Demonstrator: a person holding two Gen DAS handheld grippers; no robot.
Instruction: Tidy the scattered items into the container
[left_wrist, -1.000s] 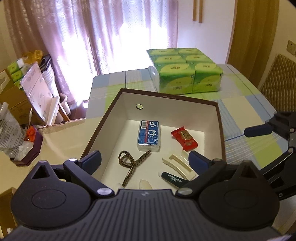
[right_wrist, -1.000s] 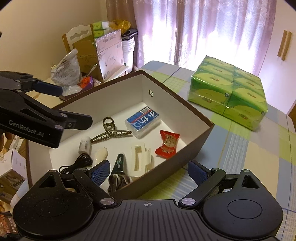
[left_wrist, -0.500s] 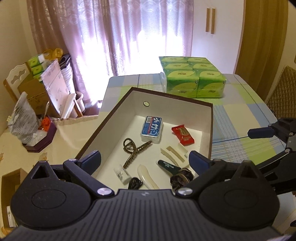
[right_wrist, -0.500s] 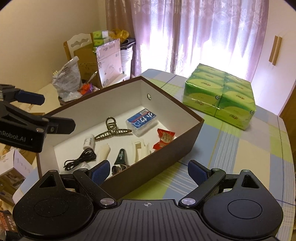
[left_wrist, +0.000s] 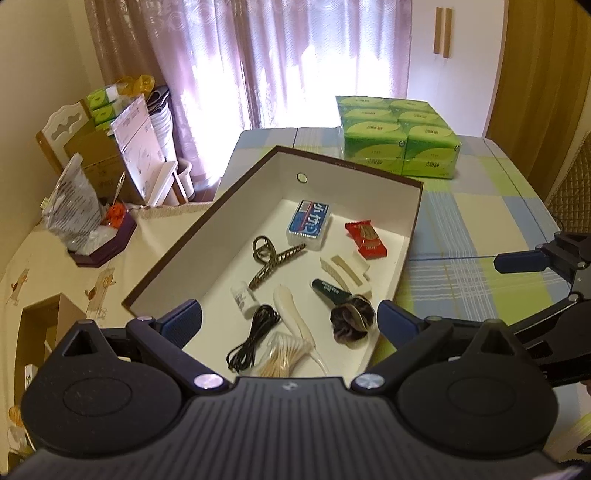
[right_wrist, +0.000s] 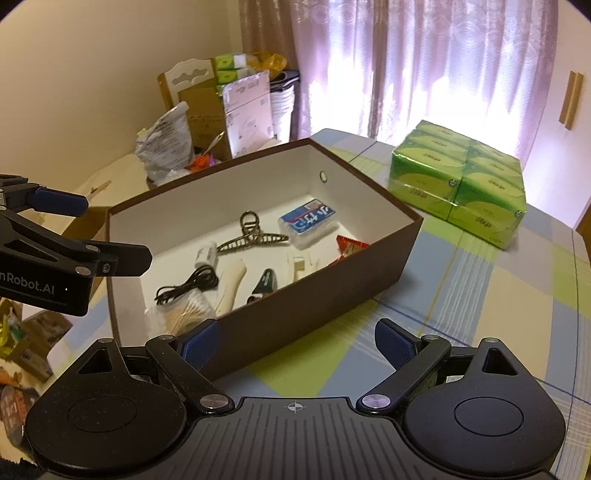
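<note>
A brown box with a white inside stands on the checked tablecloth. In it lie a blue tissue pack, a red snack packet, a bronze hair claw, a cream clip, a green clip, a dark scrunchie, a black cable, cotton swabs and a small white bottle. My left gripper hangs open above the box's near end, holding nothing. My right gripper is open and empty, just outside the box's near wall.
A green multipack of tissues sits on the table behind the box. Left of the table are cardboard boxes, a plastic bag and a dark tray. A woven chair back stands at the right.
Both grippers have pulled back and risen away from the box, so its whole inside, with the cable, swabs and scrunchie, has come into view. Both stay open.
</note>
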